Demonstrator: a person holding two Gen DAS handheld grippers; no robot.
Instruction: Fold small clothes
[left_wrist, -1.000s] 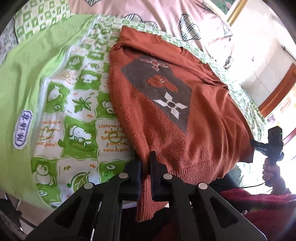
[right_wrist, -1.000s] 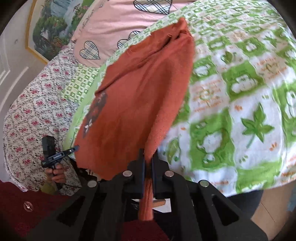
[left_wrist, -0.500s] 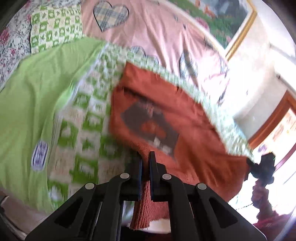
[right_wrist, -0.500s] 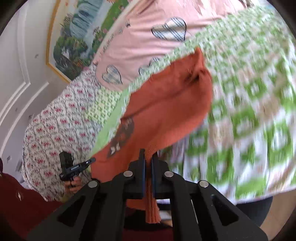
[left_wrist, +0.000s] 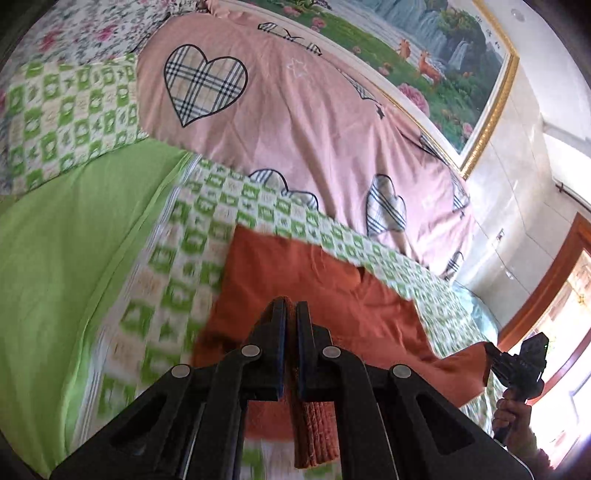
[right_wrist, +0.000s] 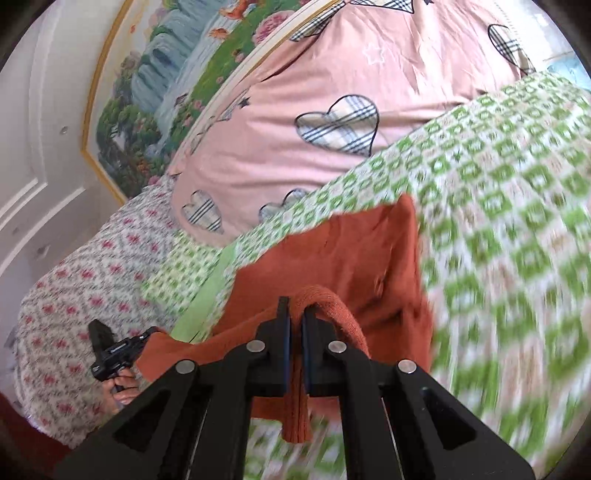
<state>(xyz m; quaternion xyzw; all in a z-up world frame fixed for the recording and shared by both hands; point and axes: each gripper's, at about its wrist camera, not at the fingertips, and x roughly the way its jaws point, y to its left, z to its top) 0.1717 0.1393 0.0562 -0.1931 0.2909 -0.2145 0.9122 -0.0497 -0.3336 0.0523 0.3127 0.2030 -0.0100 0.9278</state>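
Rust-orange knitted sweater (left_wrist: 332, 295) lies on the green-and-white patterned bedspread (left_wrist: 177, 266). Left gripper (left_wrist: 291, 314) and right gripper (right_wrist: 295, 314) each have jaws pinching its ribbed hem, raised over the body. First fold underway; laying down and further folds remain.

- My left gripper (left_wrist: 291, 314) is black, and so is my right gripper (right_wrist: 296, 317)
- Between my fingers hangs the sweater (left_wrist: 325, 295), a plain rust orange on the side showing; its ribbed hem is the same colour
- The sheet (left_wrist: 177, 266) is white, checked with green squares and pale orange print; its border (left_wrist: 66, 251) is solid lime green
- The quilt (left_wrist: 295, 122) is dusty pink with plaid hearts outlined in black
- The painting (right_wrist: 159, 96) has a gold frame; greens, blues and pink flowers fill it
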